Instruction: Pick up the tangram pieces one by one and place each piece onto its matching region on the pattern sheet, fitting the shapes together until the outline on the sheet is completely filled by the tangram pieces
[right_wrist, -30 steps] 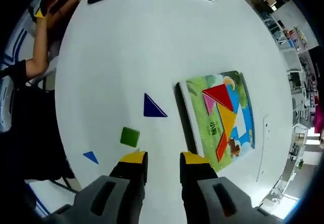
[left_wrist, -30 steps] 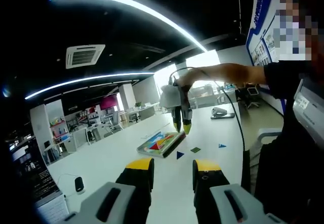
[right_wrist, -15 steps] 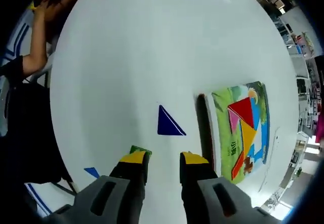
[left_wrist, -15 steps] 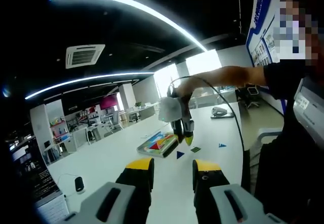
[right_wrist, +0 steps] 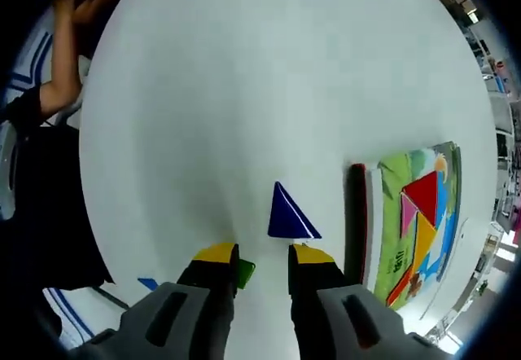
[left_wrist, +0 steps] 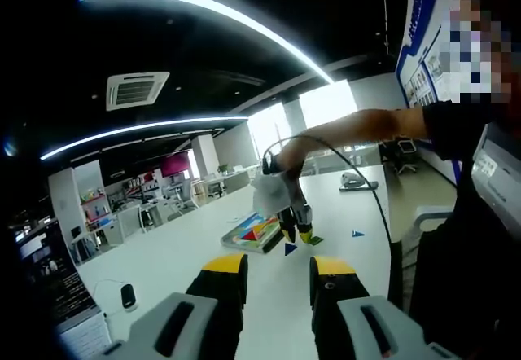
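You get a dim room in the left gripper view, lit by curved ceiling strips [left_wrist: 203,6] and a blown-out window [left_wrist: 326,103]; in the right gripper view the white table [right_wrist: 244,91] is bright and evenly lit, with faint shadows; straight lines bow toward both edges.

Triangle piece [right_wrist: 289,213] between square piece [right_wrist: 243,273] and pattern sheet [right_wrist: 411,226] — all on table [right_wrist: 244,91].
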### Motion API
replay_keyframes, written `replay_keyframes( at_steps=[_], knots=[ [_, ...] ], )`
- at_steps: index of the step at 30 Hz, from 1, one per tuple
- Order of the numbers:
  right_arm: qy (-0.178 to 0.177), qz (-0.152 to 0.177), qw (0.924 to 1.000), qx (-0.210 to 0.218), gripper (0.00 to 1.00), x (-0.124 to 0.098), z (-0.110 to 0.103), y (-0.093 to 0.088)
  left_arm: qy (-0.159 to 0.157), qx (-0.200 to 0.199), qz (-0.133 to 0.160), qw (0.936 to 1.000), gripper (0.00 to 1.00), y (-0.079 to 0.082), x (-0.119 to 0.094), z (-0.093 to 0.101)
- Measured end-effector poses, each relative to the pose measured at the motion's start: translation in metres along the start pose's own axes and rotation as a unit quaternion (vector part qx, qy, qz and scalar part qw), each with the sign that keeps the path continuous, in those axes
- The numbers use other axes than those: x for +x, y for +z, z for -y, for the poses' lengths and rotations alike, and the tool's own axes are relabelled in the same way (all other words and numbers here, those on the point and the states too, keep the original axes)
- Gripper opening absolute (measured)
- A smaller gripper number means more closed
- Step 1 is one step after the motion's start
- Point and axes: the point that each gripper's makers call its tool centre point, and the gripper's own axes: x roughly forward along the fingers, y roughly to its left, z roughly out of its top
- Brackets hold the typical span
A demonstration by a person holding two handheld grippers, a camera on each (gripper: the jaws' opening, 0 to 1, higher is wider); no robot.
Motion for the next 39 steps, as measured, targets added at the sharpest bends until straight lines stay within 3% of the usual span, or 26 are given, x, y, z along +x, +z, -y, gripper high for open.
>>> replay_keyframes(
  at_steps=[5, 13, 19, 24, 28, 30, 33, 35, 39],
  knots=[
    [-0.002, 0.02, 0.9998, 0.004, 0.27, 0.0, 0.011, 0.011, -0.001, 0.001, -0.001, 1.0, 0.32, 0.0, 0.001, 0.001],
    [0.014, 0.049, 0.9986, 0.013, 0.28, -0.001, 0.011, 0.027, 0.001, 0.0, 0.001, 1.0, 0.32, 0.0, 0.0, 0.0],
    [0.009, 0.053, 0.9984, 0.018, 0.28, -0.001, 0.016, 0.031, -0.001, 0.001, 0.001, 1.0, 0.32, -0.001, 0.0, 0.001],
    [0.004, 0.075, 0.9971, 0.015, 0.28, -0.014, 0.024, 0.042, 0.0, 0.0, 0.0, 1.0, 0.32, -0.001, 0.0, 0.0],
    [-0.025, 0.111, 0.9894, 0.091, 0.27, -0.027, 0.041, 0.055, 0.0, 0.0, 0.001, 1.0, 0.32, -0.001, -0.001, -0.001],
    [-0.039, 0.107, 0.9854, 0.126, 0.27, -0.027, 0.046, 0.055, 0.0, 0.0, 0.0, 1.0, 0.32, -0.001, 0.0, -0.001],
    [-0.041, 0.102, 0.9856, 0.129, 0.27, -0.022, 0.039, 0.053, -0.001, 0.001, 0.0, 1.0, 0.32, -0.001, 0.0, -0.001],
    [-0.047, 0.082, 0.984, 0.151, 0.27, -0.017, 0.037, 0.046, -0.001, 0.002, 0.001, 1.0, 0.32, 0.0, 0.0, 0.0],
    [-0.048, 0.052, 0.9852, 0.156, 0.27, -0.005, 0.027, 0.035, 0.0, 0.002, 0.001, 1.0, 0.32, 0.0, -0.001, -0.001]
  ],
)
